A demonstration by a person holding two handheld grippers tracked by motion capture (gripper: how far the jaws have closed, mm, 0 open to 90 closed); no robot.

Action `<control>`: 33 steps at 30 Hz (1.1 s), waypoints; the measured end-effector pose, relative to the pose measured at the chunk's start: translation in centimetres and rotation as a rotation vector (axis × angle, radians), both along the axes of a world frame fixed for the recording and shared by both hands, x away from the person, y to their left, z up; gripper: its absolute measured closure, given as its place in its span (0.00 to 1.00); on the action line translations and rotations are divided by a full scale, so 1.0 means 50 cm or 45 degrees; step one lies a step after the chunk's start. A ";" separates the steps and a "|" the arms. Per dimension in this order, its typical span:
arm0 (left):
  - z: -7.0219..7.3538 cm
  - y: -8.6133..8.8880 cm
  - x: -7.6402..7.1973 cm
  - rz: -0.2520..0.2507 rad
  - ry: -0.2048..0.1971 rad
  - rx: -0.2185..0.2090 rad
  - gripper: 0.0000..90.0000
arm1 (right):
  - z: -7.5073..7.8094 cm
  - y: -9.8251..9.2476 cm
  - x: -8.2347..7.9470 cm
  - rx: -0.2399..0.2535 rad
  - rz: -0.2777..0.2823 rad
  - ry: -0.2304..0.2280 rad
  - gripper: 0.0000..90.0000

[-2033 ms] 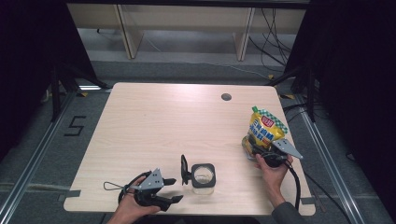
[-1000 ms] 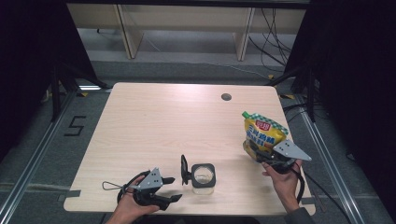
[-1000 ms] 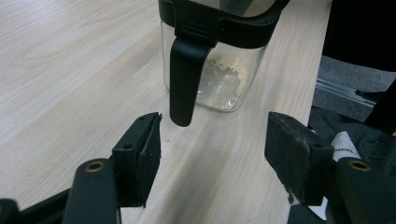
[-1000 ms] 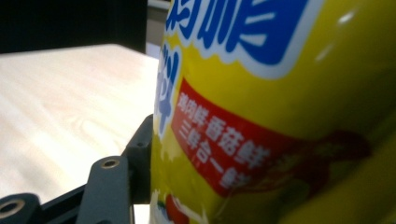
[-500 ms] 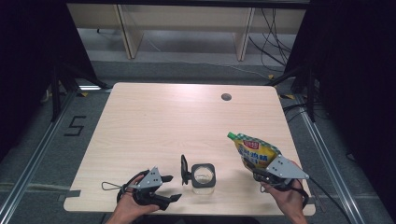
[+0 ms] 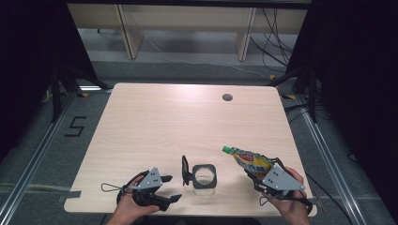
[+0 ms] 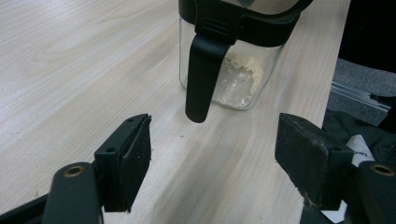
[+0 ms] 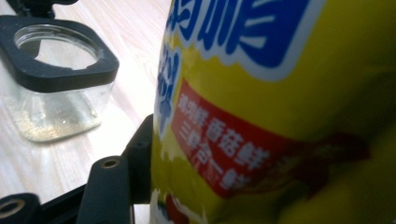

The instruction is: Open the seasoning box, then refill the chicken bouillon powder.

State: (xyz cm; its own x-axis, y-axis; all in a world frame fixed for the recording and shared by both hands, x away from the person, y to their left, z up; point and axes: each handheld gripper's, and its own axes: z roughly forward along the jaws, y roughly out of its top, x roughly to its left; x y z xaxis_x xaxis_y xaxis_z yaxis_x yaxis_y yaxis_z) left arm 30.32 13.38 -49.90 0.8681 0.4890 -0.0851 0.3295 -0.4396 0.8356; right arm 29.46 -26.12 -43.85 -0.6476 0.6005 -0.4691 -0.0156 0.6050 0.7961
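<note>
Yellow pouch (image 6: 252,161), black-rimmed clear jar (image 6: 205,177)

- 1 glass jar (image 6: 205,177), black rim, its 1 black lid (image 6: 186,169) flipped open
- 1 yellow pouch (image 6: 248,161)
- 2 tongs: left tongs (image 6: 170,190), right tongs (image 6: 251,176)
- 1 desk (image 6: 187,117)

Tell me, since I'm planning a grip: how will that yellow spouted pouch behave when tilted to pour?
The yellow pouch looks soft-walled, so it probably flexes where the right gripper clamps it. Its glossy film may be slippery. Held tilted with the green cap toward the glass jar, its contents likely shift toward the spout.
</note>
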 end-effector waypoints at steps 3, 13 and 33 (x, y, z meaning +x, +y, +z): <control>0.000 -0.001 -0.001 0.008 0.001 0.001 0.30 | -0.001 0.004 -0.006 -0.019 0.005 0.005 0.47; 0.003 0.000 0.002 0.006 0.003 0.004 0.30 | -0.005 0.010 -0.020 -0.121 0.018 -0.014 0.47; 0.001 0.003 0.000 0.019 -0.002 0.020 0.30 | -0.009 0.028 -0.039 -0.332 0.059 -0.062 0.47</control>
State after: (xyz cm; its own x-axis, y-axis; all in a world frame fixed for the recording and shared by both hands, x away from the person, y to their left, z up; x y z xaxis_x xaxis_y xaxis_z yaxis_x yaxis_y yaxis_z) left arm 30.34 13.55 -49.84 0.8610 0.5029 -0.0762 0.3348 -0.4475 0.8292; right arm 27.53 -24.71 -44.31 -0.6447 0.4258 -0.6349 -0.0823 0.7871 0.6114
